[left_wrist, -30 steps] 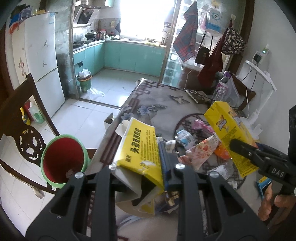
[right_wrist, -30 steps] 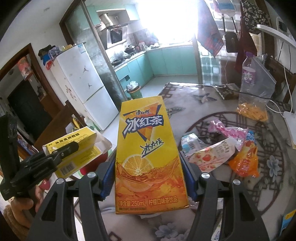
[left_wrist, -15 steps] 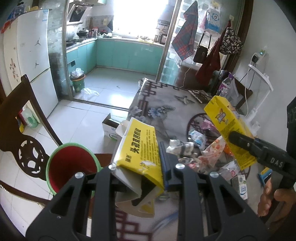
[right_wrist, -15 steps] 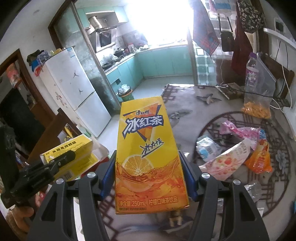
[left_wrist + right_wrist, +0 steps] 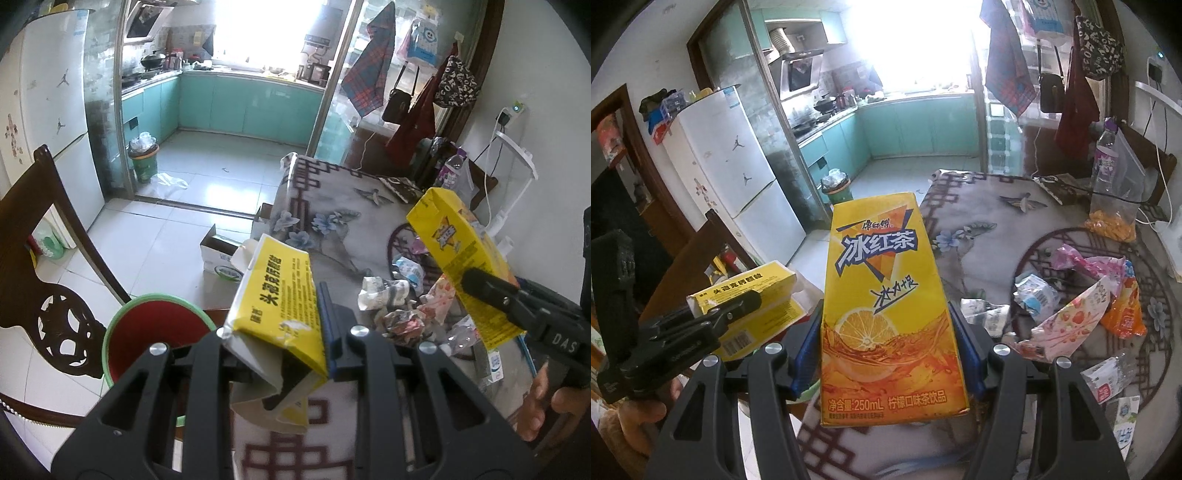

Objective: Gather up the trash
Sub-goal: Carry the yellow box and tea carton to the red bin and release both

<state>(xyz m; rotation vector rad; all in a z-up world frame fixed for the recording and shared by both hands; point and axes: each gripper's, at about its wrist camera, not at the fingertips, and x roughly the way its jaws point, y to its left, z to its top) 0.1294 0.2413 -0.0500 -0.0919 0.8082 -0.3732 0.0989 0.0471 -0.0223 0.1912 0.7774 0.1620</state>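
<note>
My left gripper [image 5: 280,336] is shut on a torn yellow medicine box [image 5: 275,295], held above the table's near-left edge; the box also shows in the right wrist view [image 5: 750,299]. My right gripper [image 5: 886,347] is shut on a yellow iced-tea carton [image 5: 886,306], held upright over the table; the carton also shows in the left wrist view [image 5: 461,258]. A red bin with a green rim [image 5: 155,332] stands on the floor below and left of the left gripper. Wrappers and crumpled paper [image 5: 1071,306] lie on the table.
A dark wooden chair [image 5: 48,266] stands beside the bin. A patterned cloth covers the table [image 5: 979,229]. A bottle in a plastic bag [image 5: 1108,177] stands at the table's far right. A small cardboard box [image 5: 221,254] lies on the tiled floor. A white fridge [image 5: 731,173] stands at left.
Both grippers have pulled back and risen from the trash pile, each keeping its item. The red bin now sits closer under the left gripper.
</note>
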